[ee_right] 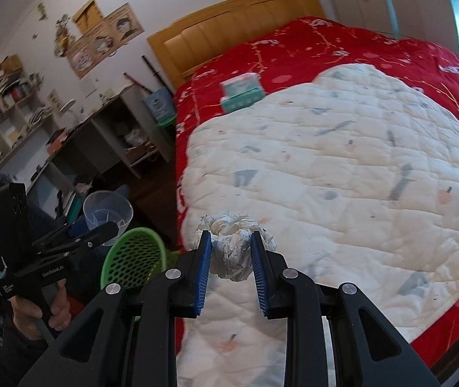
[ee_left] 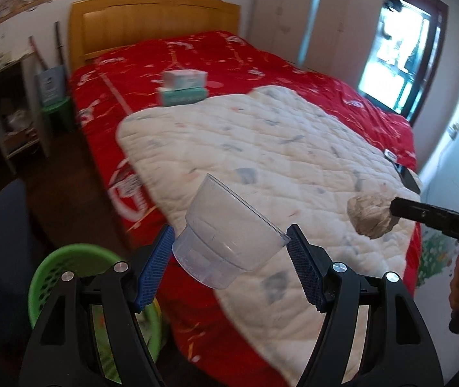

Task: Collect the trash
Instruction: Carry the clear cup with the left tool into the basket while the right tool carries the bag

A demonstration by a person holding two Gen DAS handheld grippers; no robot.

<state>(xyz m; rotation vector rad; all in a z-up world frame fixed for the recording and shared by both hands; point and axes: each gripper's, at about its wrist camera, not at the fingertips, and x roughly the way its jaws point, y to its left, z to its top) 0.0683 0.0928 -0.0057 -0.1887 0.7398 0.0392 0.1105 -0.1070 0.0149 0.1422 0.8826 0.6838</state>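
With both loads lifted over the bed (ee_left: 197,64), left tool (ee_left: 229,254) clamps a cup (ee_left: 226,229); right tool (ee_right: 231,258) pinches paper (ee_right: 231,251); the bin (ee_right: 132,258) likely comes next.

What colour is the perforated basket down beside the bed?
Green. The basket shows best in the right wrist view.

**Room to move over the bed corner**

At my 12 o'clock the white quilt (ee_right: 342,174) lies flat and bare, open to pass over. Far at 11 o'clock two stacked tissue boxes (ee_left: 184,88) stand on the red bedspread (ee_left: 106,103). At 8 o'clock the green basket (ee_right: 135,258) sits on the floor beside the bed, its mouth unblocked. At 10 o'clock a cluttered desk (ee_right: 100,129) closes off the floor gap.
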